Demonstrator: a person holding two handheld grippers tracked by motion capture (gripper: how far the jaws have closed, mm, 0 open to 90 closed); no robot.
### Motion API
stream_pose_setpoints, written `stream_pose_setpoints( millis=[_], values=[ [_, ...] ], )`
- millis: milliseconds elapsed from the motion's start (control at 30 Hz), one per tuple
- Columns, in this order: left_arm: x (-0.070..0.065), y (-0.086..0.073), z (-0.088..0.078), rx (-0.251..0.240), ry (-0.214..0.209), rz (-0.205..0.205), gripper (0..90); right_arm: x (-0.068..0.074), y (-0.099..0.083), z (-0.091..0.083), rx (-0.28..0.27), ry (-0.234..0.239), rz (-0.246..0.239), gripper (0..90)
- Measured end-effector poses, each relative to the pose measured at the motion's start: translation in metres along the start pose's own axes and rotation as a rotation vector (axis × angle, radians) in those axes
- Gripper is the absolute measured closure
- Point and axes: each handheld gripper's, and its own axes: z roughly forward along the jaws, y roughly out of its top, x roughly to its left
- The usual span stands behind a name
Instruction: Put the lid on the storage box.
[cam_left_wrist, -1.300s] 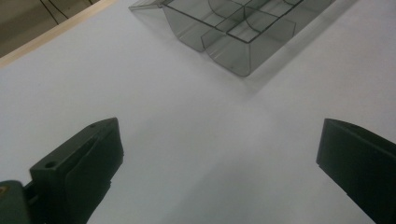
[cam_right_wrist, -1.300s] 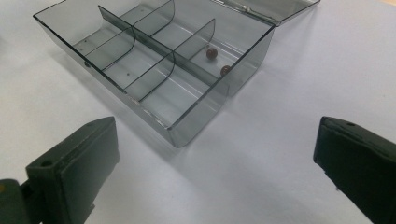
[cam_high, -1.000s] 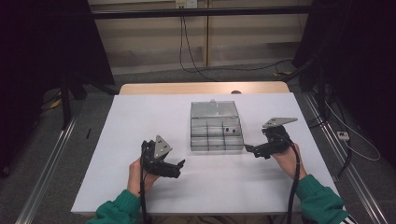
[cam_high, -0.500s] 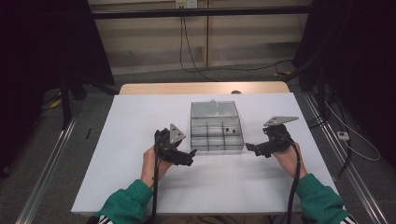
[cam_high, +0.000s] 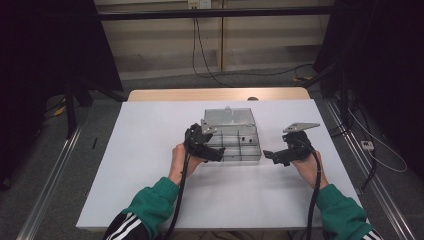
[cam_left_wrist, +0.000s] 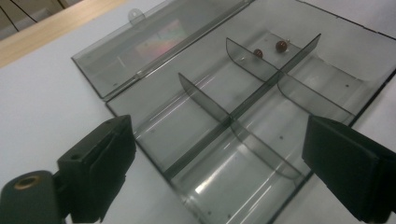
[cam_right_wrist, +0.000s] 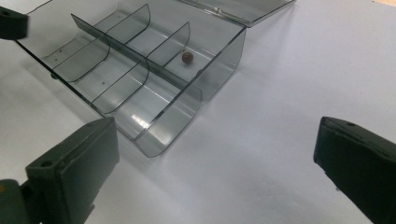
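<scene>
A clear grey compartment box (cam_high: 232, 136) lies on the white table (cam_high: 150, 150) with its lid (cam_high: 229, 116) folded back flat. One small brown bead (cam_right_wrist: 187, 57) sits in a compartment; in the left gripper view the bead (cam_left_wrist: 281, 45) has a second brown spot beside it. My left gripper (cam_high: 218, 154) is at the box's near left corner. Its jaws have just been closing a little, and they stand wide on either side of that corner (cam_left_wrist: 219, 196) without touching it. My right gripper (cam_high: 272, 157) hovers open just right of the box (cam_right_wrist: 140, 65), with bare table between its jaws.
A wooden strip (cam_high: 215, 94) borders the table's far edge. Cables trail over the floor behind it, and metal rails (cam_high: 55, 170) run along both sides. White table surface spreads left of the box and toward the person's green sleeves (cam_high: 150, 200).
The left hand has travelled to the right across the table, from well left of the box up to its near left corner. The right hand has stayed where it was.
</scene>
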Motion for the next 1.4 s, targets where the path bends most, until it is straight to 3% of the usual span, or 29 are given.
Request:
stream_pose_setpoints(
  millis=[200,467,500,600,667,700,800,867,1167,1233,1400],
  values=[
    [-0.001,0.003,0.018,0.042,-0.020,0.000,25.2,-0.005,0.002,0.002,-0.008,-0.007,0.018,0.3],
    [-0.001,0.002,0.032,0.049,-0.046,-0.016,41.5,-0.007,0.005,0.006,0.001,-0.019,0.027,3.8],
    [-0.002,0.002,0.033,0.056,-0.019,-0.014,44.8,-0.007,0.005,0.006,0.000,-0.020,0.026,4.2],
    [0.000,0.000,0.039,0.055,-0.063,-0.021,54.5,-0.008,0.006,0.007,-0.008,-0.034,0.022,6.2],
    [0.000,-0.001,0.042,0.053,-0.075,-0.019,56.4,-0.008,0.007,0.007,-0.006,-0.034,0.027,7.7],
    [-0.001,0.000,0.042,0.056,-0.052,-0.012,56.4,-0.009,0.008,0.008,-0.008,-0.035,0.027,8.3],
    [-0.001,0.000,0.042,0.055,-0.056,-0.008,57.0,-0.009,0.010,0.010,-0.012,-0.044,0.030,11.3],
    [0.000,-0.001,0.042,0.049,-0.081,-0.011,57.3,-0.010,0.012,0.013,-0.011,-0.052,0.034,14.0],
    [0.000,-0.001,0.042,0.050,-0.088,-0.007,57.9,-0.016,0.020,0.022,-0.028,-0.068,0.056,34.1],
    [0.000,-0.001,0.042,0.050,-0.088,-0.006,57.9,-0.018,0.023,0.025,-0.029,-0.058,0.057,48.6],
    [0.000,-0.001,0.042,0.050,-0.090,-0.006,57.9,-0.019,0.032,0.034,-0.030,-0.063,0.064,66.4]
  ],
)
